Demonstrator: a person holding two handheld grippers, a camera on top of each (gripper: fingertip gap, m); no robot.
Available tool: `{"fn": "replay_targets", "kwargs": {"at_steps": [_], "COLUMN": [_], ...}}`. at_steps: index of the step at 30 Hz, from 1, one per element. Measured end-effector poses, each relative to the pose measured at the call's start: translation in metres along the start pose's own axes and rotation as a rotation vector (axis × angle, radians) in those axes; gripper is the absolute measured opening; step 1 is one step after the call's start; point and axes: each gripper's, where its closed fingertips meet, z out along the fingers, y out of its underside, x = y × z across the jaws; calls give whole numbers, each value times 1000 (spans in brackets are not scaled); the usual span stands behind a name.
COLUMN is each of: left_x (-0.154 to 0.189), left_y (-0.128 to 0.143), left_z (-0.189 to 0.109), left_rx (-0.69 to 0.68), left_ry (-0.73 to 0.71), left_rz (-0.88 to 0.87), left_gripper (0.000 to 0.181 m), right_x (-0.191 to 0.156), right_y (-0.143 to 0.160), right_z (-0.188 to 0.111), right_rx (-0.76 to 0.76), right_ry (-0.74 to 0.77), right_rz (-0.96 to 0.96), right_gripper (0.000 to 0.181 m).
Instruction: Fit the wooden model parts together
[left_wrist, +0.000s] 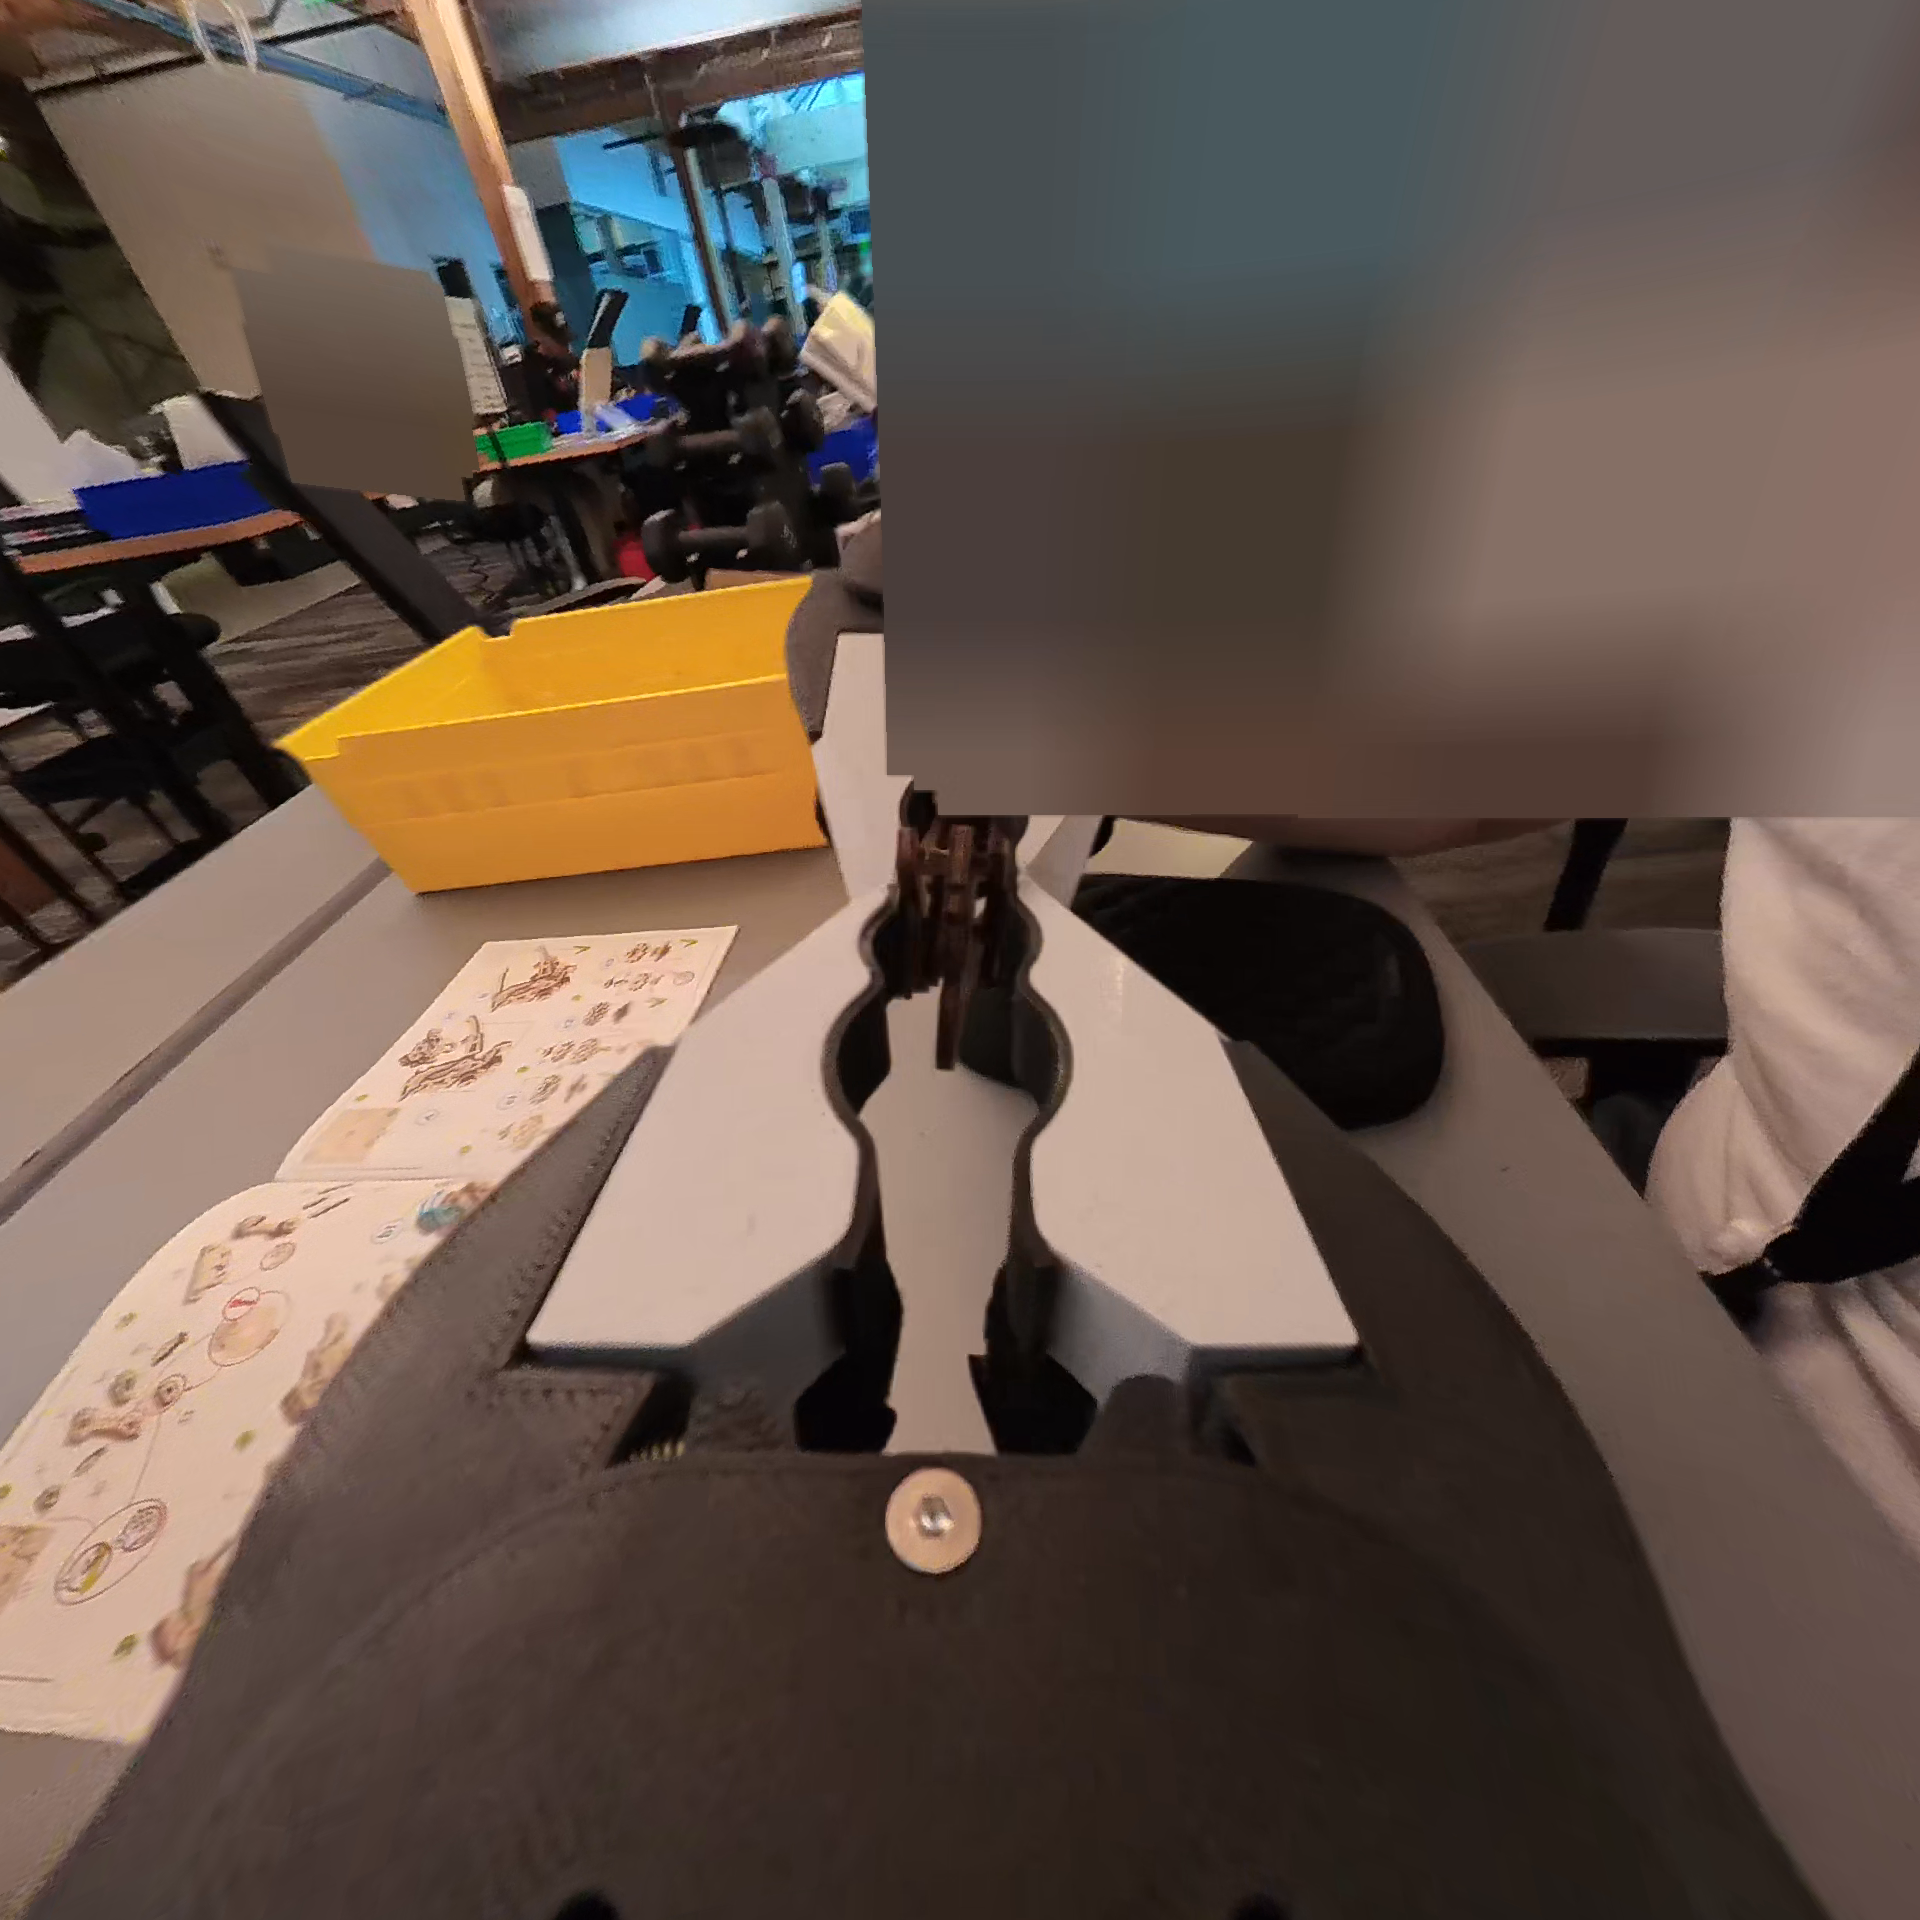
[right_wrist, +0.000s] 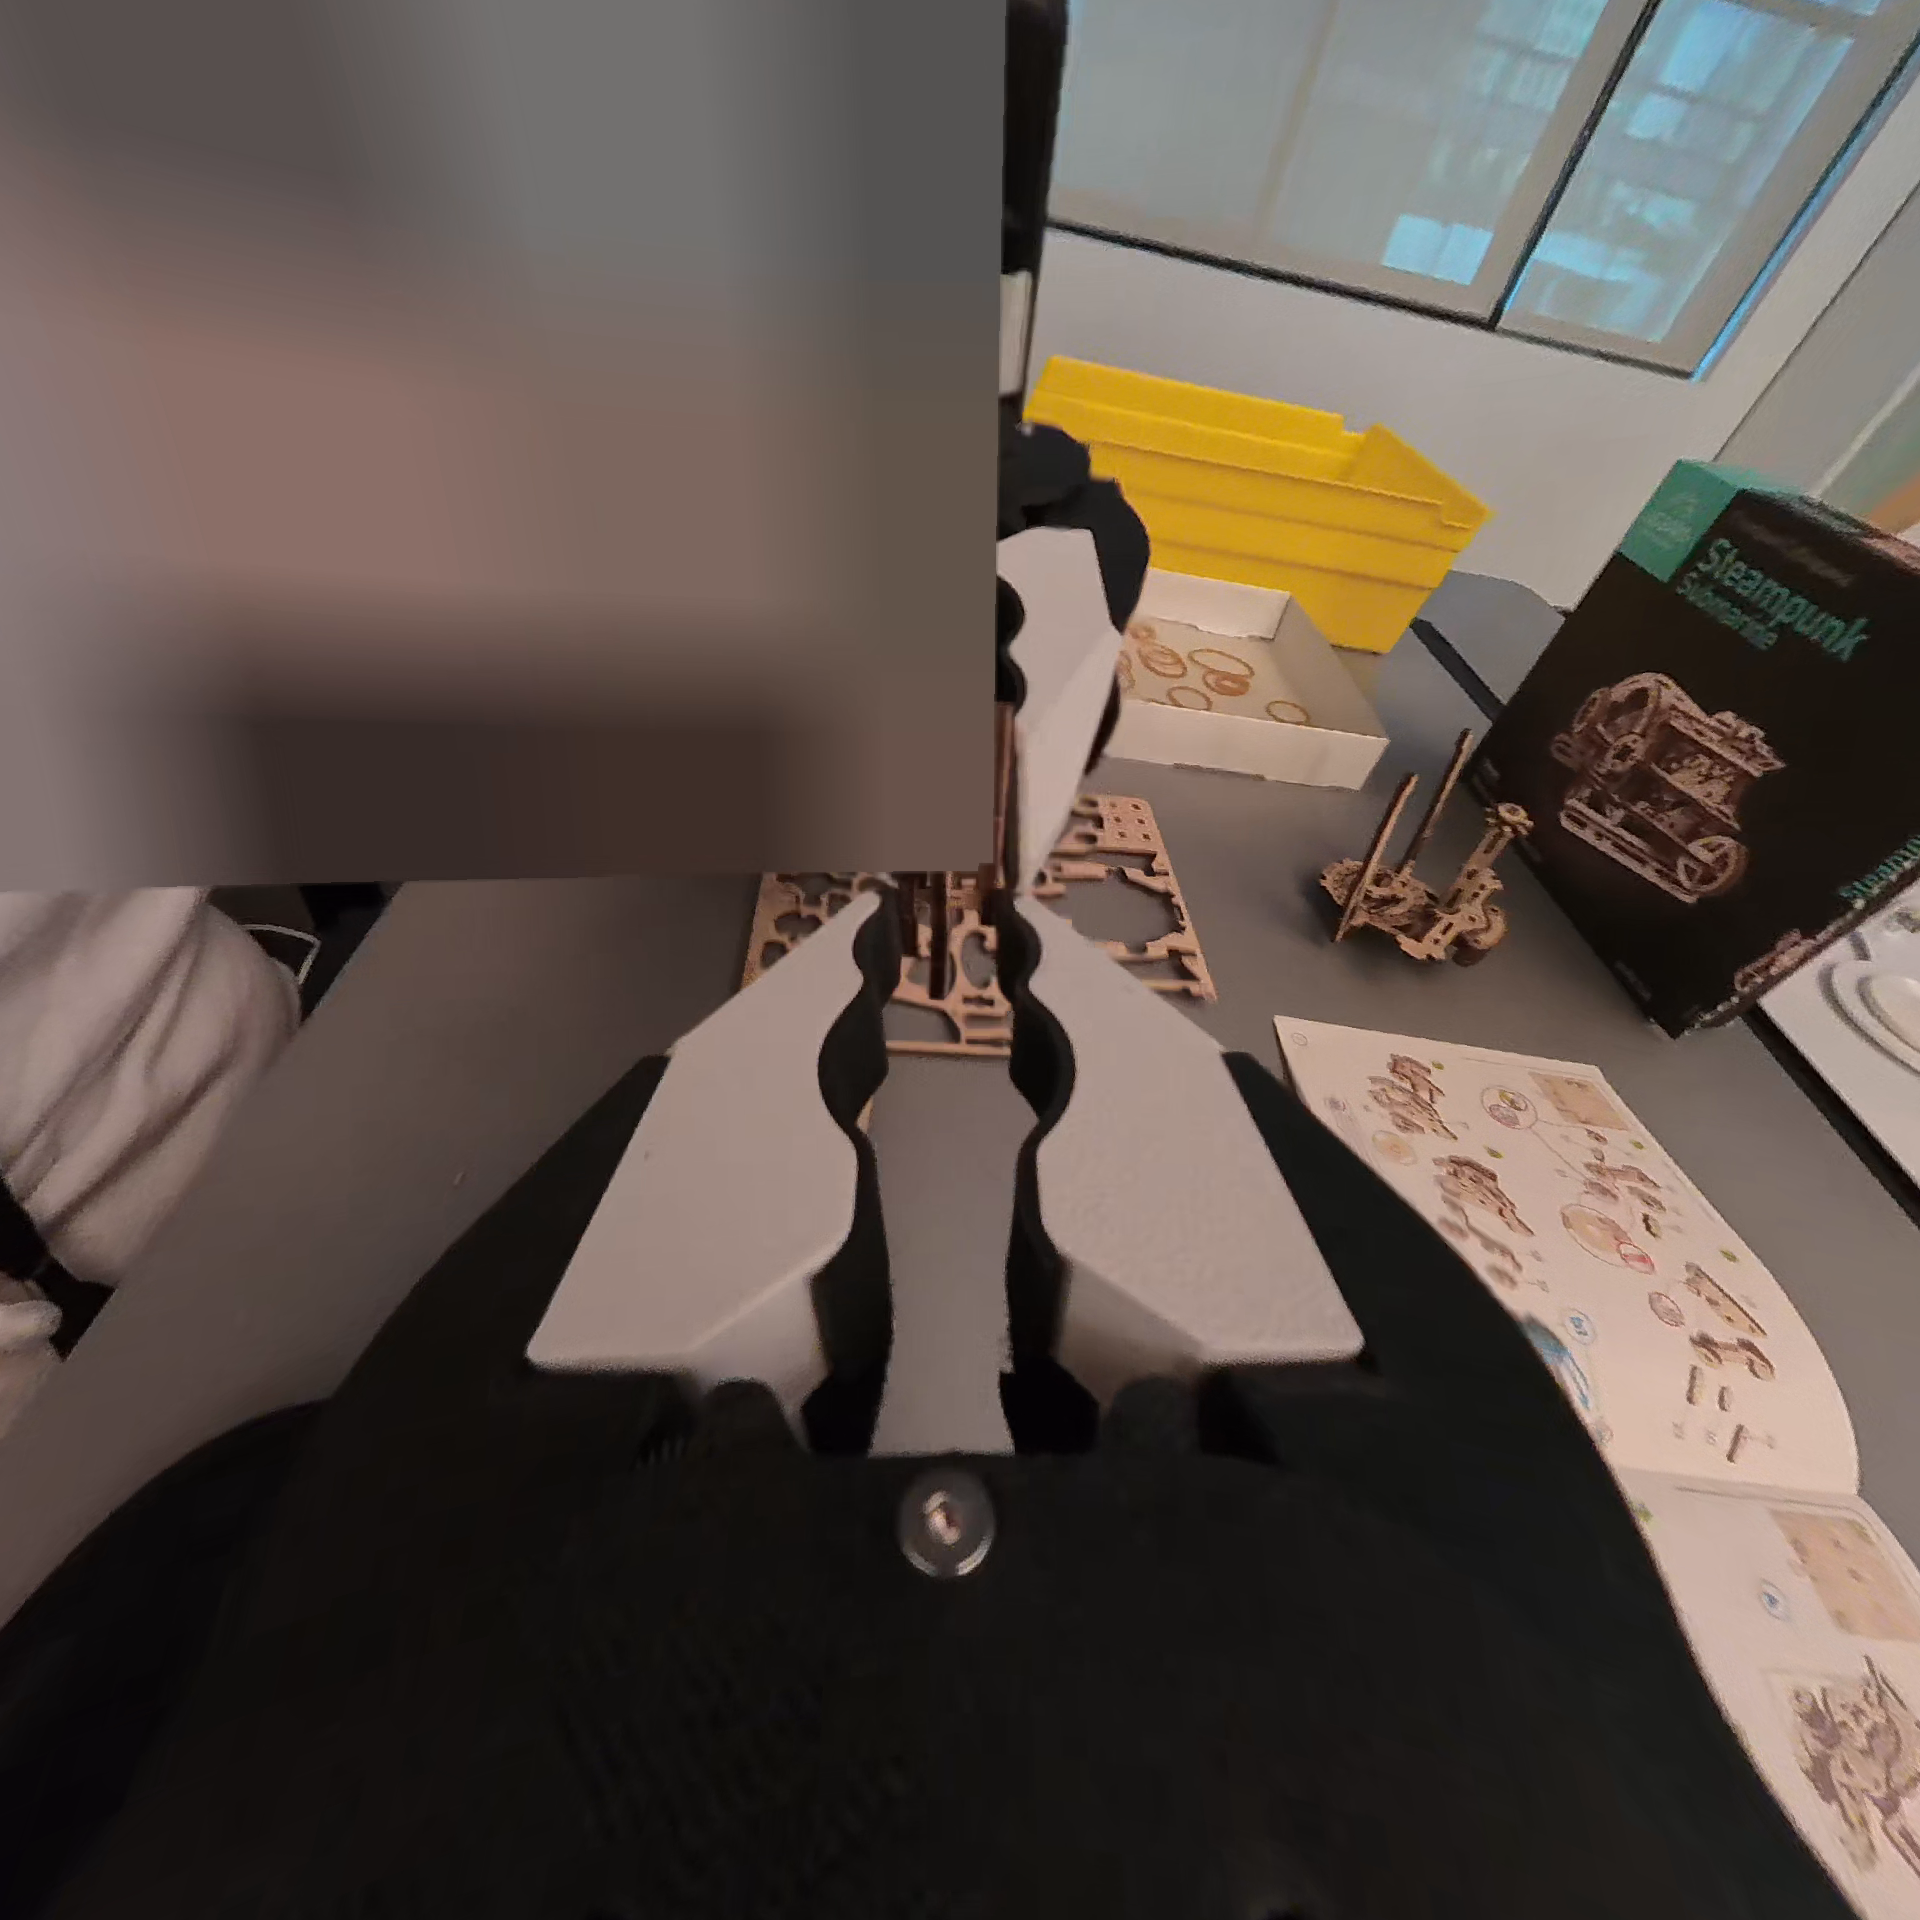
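Note:
In the left wrist view my left gripper (left_wrist: 951, 914) is shut on a small dark wooden assembly (left_wrist: 948, 935) held above the grey table (left_wrist: 260, 997). A grey finger (left_wrist: 857, 748) of the right gripper meets it from the far side. In the right wrist view my right gripper (right_wrist: 940, 920) is nearly closed on dark wooden parts (right_wrist: 928, 935) at its tips. A white finger (right_wrist: 1060, 686) of the left gripper comes down onto the same spot. A cut-out wooden parts sheet (right_wrist: 1112, 935) lies flat under the tips.
A partly built wooden model (right_wrist: 1413, 894) stands right of the sheet, beside the kit box (right_wrist: 1714, 769). A white tray of rings (right_wrist: 1247, 696) and a yellow bin (right_wrist: 1257, 509) (left_wrist: 582, 748) sit behind. Instruction sheets (right_wrist: 1558, 1226) (left_wrist: 520, 1039) lie on the table. A person in white (left_wrist: 1818, 1039) sits close. My two grippers' fingertips are within a few centimetres of each other.

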Motion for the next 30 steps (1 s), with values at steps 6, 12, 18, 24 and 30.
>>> {"fn": "replay_targets", "kwargs": {"at_steps": [6,12,18,24,30], "left_x": [6,12,17,16,16], "left_y": [-8,-8,-11,-11,-11], "left_z": [-2,-5,-8,-8,-7], "left_rx": [53,48,65,70,69], "left_ry": [35,27,49,35,30], "left_rz": [6,141,223,243,243], "left_gripper": [15,16,15,15,15], "right_x": [-5,-8,-13,-13,-12], "right_y": [-9,-10,-17,-27,-26], "right_z": [-2,0,-2,-11,-12], "right_rx": [62,42,73,113,80], "right_ry": [-14,26,16,44,62], "right_rz": [-40,-135,-163,-230,-269], "right_gripper": [15,14,14,17,16]}}
